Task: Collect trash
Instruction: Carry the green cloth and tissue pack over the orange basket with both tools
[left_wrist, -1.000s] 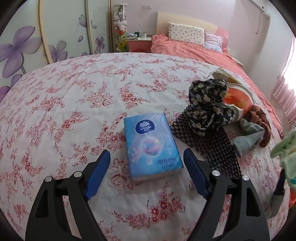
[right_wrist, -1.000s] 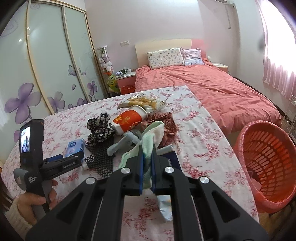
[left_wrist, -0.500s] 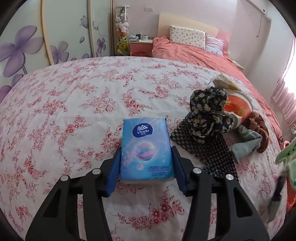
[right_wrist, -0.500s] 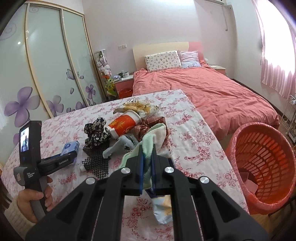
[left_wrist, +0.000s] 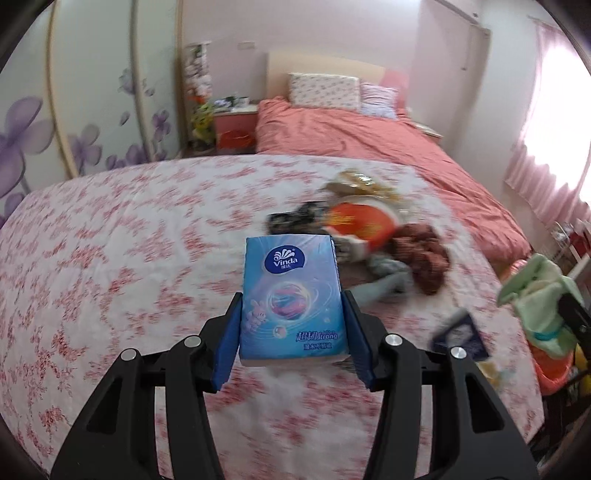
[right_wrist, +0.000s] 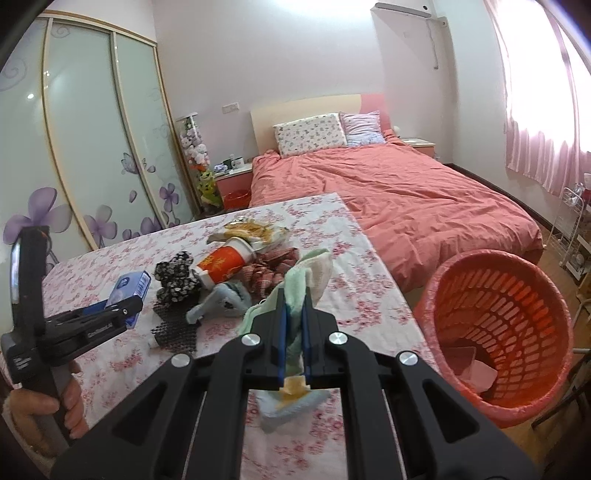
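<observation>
One counter (right_wrist: 351, 258) under floral cloth. One round red lattice basket (right_wrist: 495, 332), lower right, contains pink paper scraps. One left gripper (left_wrist: 293, 332): fingers clamp one glossy blue tissue pack (left_wrist: 291, 299), frame centre. One right gripper (right_wrist: 293, 332): fingers pinch one soft green cloth (right_wrist: 306, 277).

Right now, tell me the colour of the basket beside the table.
Orange-red basket, latticed walls; clearest in the right wrist view.
</observation>
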